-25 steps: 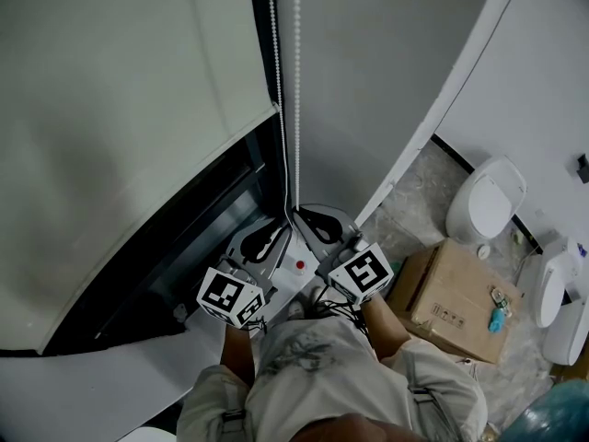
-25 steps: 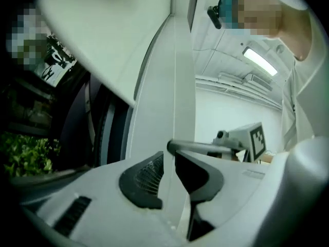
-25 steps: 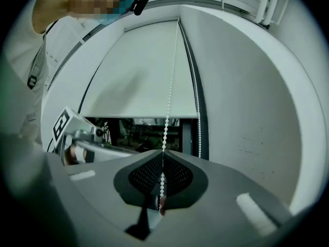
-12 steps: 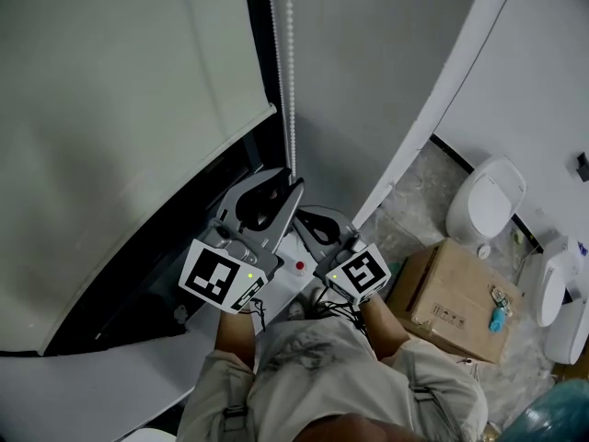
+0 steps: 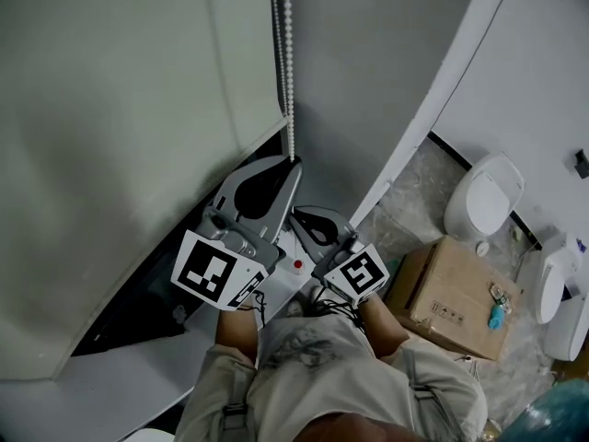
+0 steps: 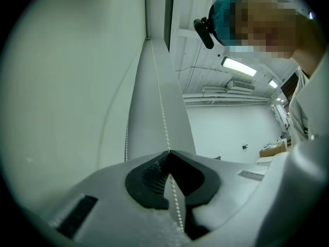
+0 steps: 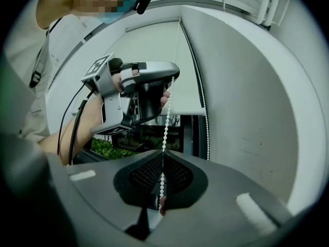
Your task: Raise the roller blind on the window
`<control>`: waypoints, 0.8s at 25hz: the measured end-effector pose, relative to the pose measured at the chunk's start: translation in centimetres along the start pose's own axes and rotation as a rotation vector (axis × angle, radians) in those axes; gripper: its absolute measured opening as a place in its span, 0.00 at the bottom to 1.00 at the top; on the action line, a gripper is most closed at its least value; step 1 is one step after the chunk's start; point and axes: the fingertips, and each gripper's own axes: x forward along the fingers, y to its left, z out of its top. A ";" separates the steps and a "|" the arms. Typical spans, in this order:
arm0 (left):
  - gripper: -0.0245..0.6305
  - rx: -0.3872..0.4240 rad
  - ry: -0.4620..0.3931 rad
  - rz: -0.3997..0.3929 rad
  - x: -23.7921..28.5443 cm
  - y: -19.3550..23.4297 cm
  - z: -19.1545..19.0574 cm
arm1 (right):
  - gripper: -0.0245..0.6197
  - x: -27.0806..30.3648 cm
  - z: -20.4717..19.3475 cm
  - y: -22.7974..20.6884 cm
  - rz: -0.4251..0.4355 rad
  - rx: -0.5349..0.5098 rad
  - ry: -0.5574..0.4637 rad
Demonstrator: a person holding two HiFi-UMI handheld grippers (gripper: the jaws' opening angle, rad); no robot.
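Observation:
The pale roller blind [image 5: 110, 155] hangs over the window at the left, with dark glass showing below its bottom edge. Its white bead chain [image 5: 289, 63] drops beside it in two strands. My left gripper [image 5: 294, 162] is raised and its jaws have just been closing; they are now shut on one strand of the bead chain [image 6: 160, 112], which runs between the pads. Lower down, my right gripper [image 5: 296, 215] is shut on the same strand [image 7: 166, 122]. The right gripper view shows the left gripper [image 7: 172, 77] above it; the second strand [image 7: 204, 117] hangs free to the right.
A grey wall panel [image 5: 386, 81] stands right of the chain. On the floor at the right are a cardboard box [image 5: 456, 302] and a white toilet [image 5: 483, 196]. Green plants [image 7: 108, 148] show through the glass under the blind.
My left gripper has climbed up the chain from beside the right gripper. Its jaws stood open half a second ago and are now shut on the chain. The right gripper has not moved.

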 end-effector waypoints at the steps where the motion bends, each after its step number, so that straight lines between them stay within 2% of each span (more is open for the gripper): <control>1: 0.05 0.002 -0.002 0.011 -0.1 0.0 -0.1 | 0.05 0.0 -0.1 0.0 0.000 -0.004 -0.001; 5: 0.05 0.009 0.035 0.029 -0.2 0.1 -1.8 | 0.05 0.1 -1.7 -0.2 0.004 -0.027 0.040; 9: 0.05 -0.020 0.086 0.032 -0.2 0.5 -3.9 | 0.05 0.1 -4.1 -0.4 -0.008 0.035 0.107; 20: 0.05 -0.107 0.169 0.064 -2.2 0.2 -10.3 | 0.05 -0.6 -10.6 0.9 -0.002 0.092 0.226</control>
